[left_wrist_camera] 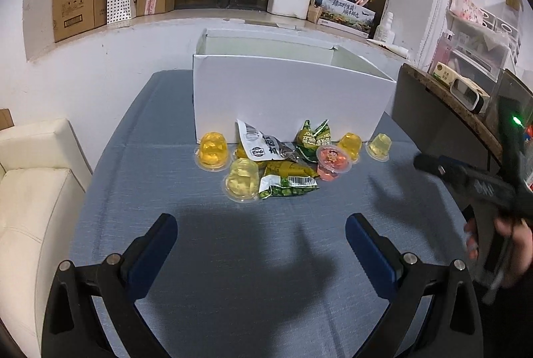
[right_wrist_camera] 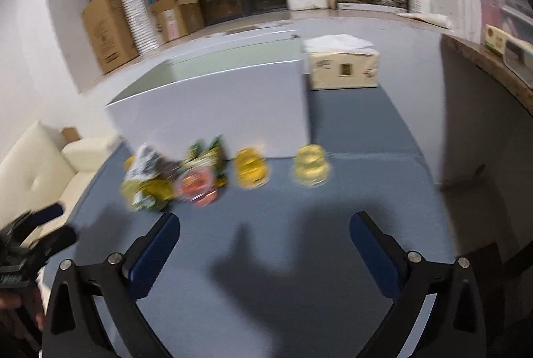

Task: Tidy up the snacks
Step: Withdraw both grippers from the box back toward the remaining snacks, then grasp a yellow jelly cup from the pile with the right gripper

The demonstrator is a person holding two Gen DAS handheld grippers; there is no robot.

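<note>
Snack pile (left_wrist_camera: 269, 165) on blue bench (left_wrist_camera: 233, 258), against white box (left_wrist_camera: 286, 91) | ahead of both; pale jelly cup (right_wrist_camera: 311, 166) nearest right hand-held gripper (right_wrist_camera: 265, 244) | left hand-held gripper (left_wrist_camera: 261, 241), right: wide apart, empty

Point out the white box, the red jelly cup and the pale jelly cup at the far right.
white box (left_wrist_camera: 286, 98), left wrist view, front wall.
red jelly cup (left_wrist_camera: 332, 160), left wrist view, lid.
pale jelly cup (left_wrist_camera: 379, 146), left wrist view, side.

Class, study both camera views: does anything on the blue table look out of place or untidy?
Yes. The snacks lie in a loose heap before the white box, packets crumpled and overlapping, jelly cups scattered around them. None visibly sits inside the box.
</note>
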